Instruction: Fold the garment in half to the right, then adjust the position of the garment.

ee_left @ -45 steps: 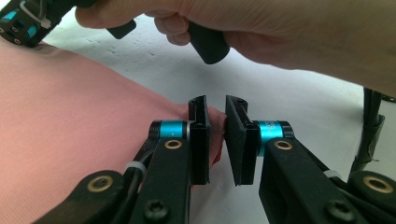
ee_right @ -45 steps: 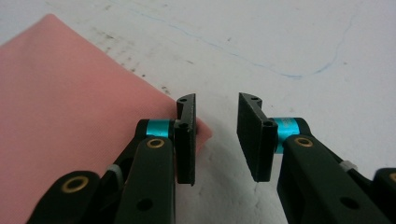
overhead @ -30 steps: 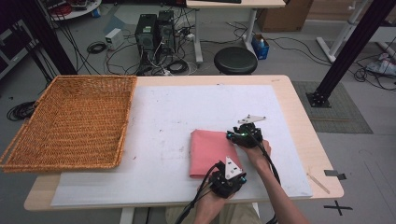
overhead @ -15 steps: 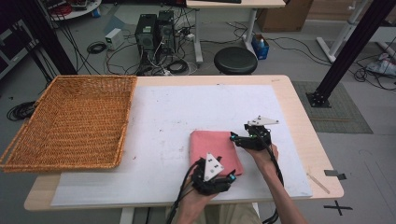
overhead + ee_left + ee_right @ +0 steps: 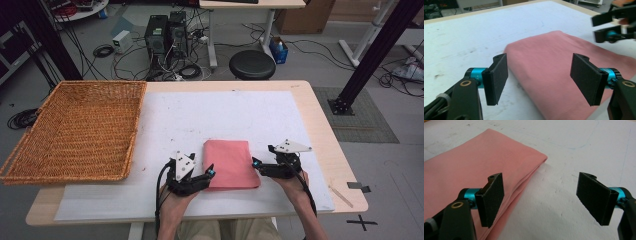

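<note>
Pink folded cloth (image 5: 229,163) is being flanked by left gripper (image 5: 209,174) and right gripper (image 5: 255,164), jaws just parted, nothing clamped.

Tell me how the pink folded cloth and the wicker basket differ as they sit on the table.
The pink folded cloth is soft, flat and smooth, while the wicker basket is stiff, woven and has raised walls. The cloth lies near the table's front edge between the left gripper and the right gripper; the basket sits at the far left, overhanging the table. The cloth is much smaller than the basket. Both are roughly rectangular.
</note>
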### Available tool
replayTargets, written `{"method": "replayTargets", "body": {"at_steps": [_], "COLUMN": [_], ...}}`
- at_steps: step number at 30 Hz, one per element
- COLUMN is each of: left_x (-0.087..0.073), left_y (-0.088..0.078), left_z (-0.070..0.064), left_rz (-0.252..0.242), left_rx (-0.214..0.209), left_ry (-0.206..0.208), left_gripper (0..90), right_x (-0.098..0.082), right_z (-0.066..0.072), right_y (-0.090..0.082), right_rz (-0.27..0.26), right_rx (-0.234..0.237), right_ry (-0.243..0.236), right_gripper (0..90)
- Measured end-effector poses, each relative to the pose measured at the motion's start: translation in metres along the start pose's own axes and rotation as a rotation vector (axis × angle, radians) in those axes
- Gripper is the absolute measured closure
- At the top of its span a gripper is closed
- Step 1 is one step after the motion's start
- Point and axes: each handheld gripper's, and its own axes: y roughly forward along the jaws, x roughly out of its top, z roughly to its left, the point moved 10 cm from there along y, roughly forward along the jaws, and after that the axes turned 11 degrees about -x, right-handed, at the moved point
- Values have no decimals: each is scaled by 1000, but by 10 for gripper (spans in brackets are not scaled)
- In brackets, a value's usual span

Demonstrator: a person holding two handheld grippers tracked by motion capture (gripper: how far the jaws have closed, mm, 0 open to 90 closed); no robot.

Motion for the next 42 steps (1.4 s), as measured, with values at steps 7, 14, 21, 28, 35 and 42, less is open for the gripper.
{"method": "replayTargets", "body": {"at_steps": [7,14,21,28,35,42], "left_x": [4,6,4,11,28,31], "left_y": [-7,-9,-6,0,12,53], "left_z": [13,17,20,24,34,59], "left_rz": [-9,-8,5,19,39,154], "left_rx": [30,30,30,15,-22,-83], "left_ry": [-7,-2,-6,2,11,-61], "left_gripper": [306,306,306,306,306,332], "right_x": [-6,-4,-13,-15,-18,-21], "right_z": [-3,3,5,2,6,21], "right_y": [-10,-15,-14,-21,-26,-27], "right_rz": [-5,-16,5,-7,-7,11], "right_rx": [3,12,14,7,10,24], "right_ry": [17,9,0,6,1,-36], "right_gripper": [221,221,221,221,222,228]}}
